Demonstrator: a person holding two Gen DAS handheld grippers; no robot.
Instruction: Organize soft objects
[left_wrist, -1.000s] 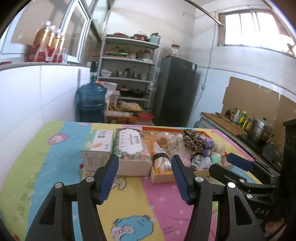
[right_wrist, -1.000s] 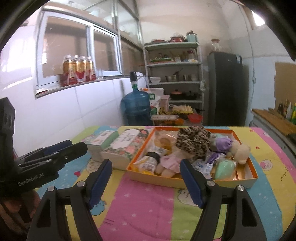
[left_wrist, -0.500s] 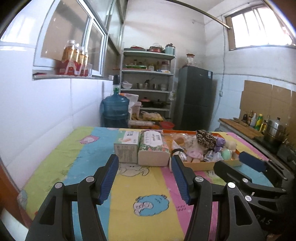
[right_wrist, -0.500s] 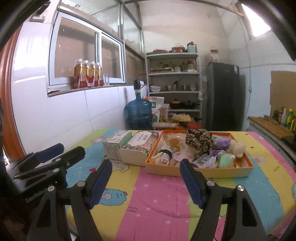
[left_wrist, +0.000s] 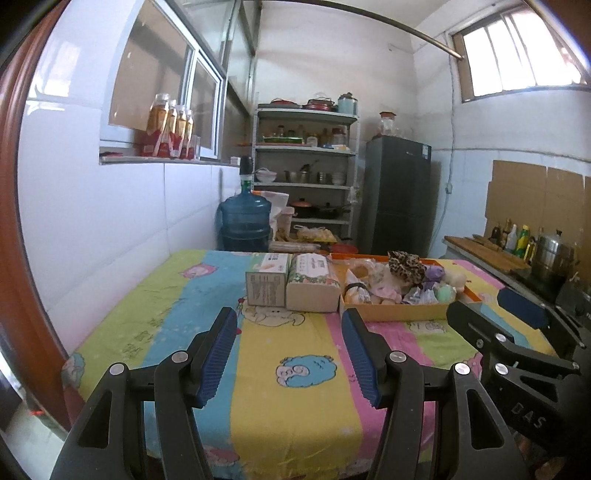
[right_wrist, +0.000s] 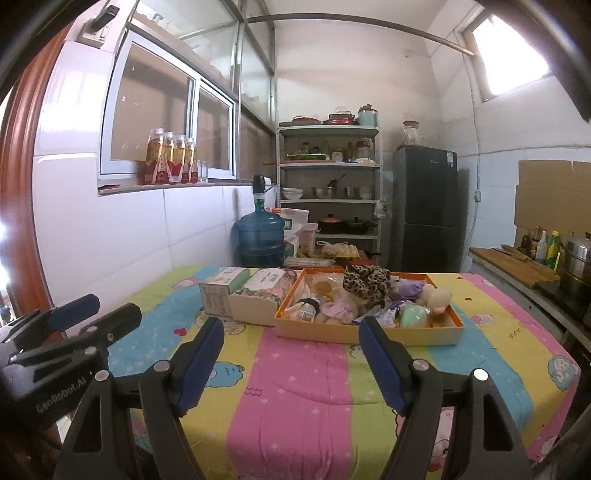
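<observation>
Holding both the left gripper (left_wrist: 290, 334) and right gripper (right_wrist: 291, 341) apart and empty, you needed to approach the orange tray (right_wrist: 369, 334) squarely, targeting one soft toy.

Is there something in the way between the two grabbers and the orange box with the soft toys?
Nothing visible. Only bare striped cloth lies between the right gripper, the left gripper and the orange box. The two tissue packs sit beside the box, not before it.
</observation>
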